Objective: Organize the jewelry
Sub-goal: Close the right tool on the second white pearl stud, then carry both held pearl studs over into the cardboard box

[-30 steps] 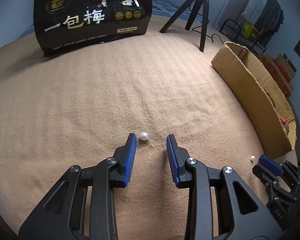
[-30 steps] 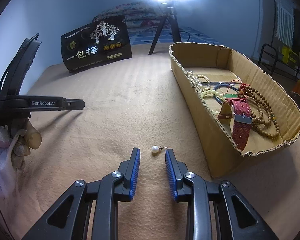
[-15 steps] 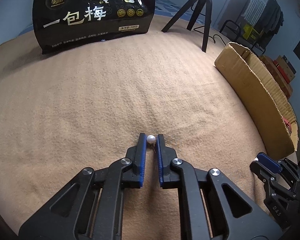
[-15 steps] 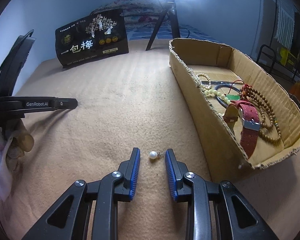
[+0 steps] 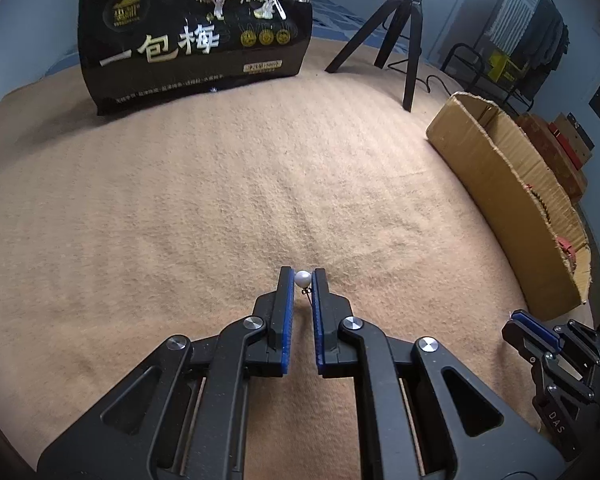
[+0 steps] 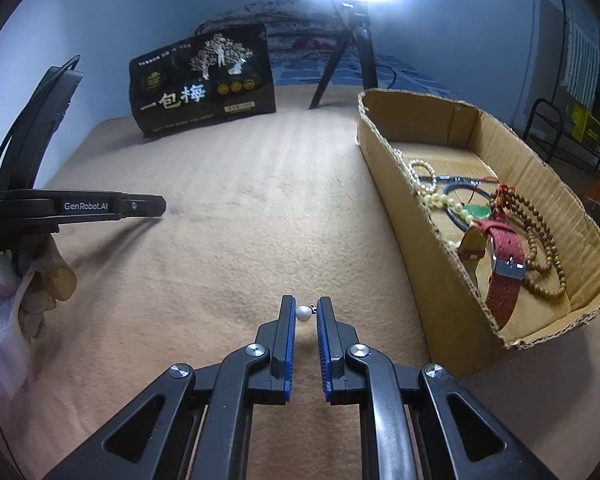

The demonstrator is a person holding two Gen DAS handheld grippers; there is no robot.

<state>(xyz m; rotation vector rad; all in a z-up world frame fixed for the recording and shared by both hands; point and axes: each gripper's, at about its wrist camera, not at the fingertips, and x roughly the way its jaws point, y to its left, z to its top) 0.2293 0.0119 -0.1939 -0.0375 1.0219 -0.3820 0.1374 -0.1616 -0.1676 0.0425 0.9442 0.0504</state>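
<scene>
— Left gripper (image 5: 303,280): blue pads pinched shut on a pearl earring (image 5: 302,279) at the very tips, its thin wire post hanging between them just above the tan blanket (image 5: 204,200).

— Further right?

— Right gripper (image 6: 306,312): jaws just closed in, pressed against a second pearl earring (image 6: 303,314), pearl and post between the tips, low over the blanket. Beside it, cardboard box (image 6: 427,264) holding bead strands and a red-strapped watch (image 6: 503,272).
</scene>
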